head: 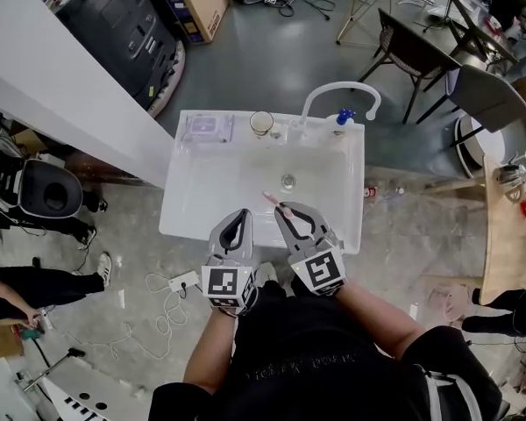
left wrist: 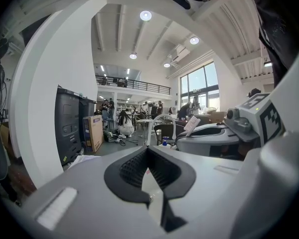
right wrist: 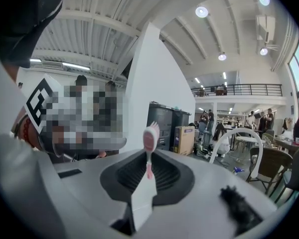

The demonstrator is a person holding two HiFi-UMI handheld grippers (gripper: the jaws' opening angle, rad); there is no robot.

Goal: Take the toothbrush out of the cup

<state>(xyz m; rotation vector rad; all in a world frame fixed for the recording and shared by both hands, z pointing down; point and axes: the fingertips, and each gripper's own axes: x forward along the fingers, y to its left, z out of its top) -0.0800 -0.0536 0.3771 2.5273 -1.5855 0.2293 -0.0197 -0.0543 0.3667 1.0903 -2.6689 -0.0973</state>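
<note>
Right gripper (head: 286, 209): jaws pinching the toothbrush (right wrist: 150, 137) by its thin pink stem; held over the near edge of the sink (head: 209, 191), on the right.
Toothbrush: out of the cup (head: 261, 124) and well apart from it; the pink head with white bristles sticks out past the jaw tips, pointing far and a little left over the basin.
Left gripper (head: 238, 215): jaws pressed together at the tips with nothing between them; just beside the right gripper, to its left, also at the sink's near edge.
Cup: clear, upright on the sink's far rim, left of the faucet (head: 337, 89).
Faucet: white, arched, at the far right of the sink.
Bottle (head: 344, 116): blue-topped, on the far rim just right of the faucet's base.
Pack (head: 208, 129): flat, pale, lying on the far left corner of the rim.
Drain (head: 287, 181): in the middle of the basin, between the cup and the grippers.
Person: stands at the near side of the sink, dark top, both forearms reaching forward to the grippers.
</note>
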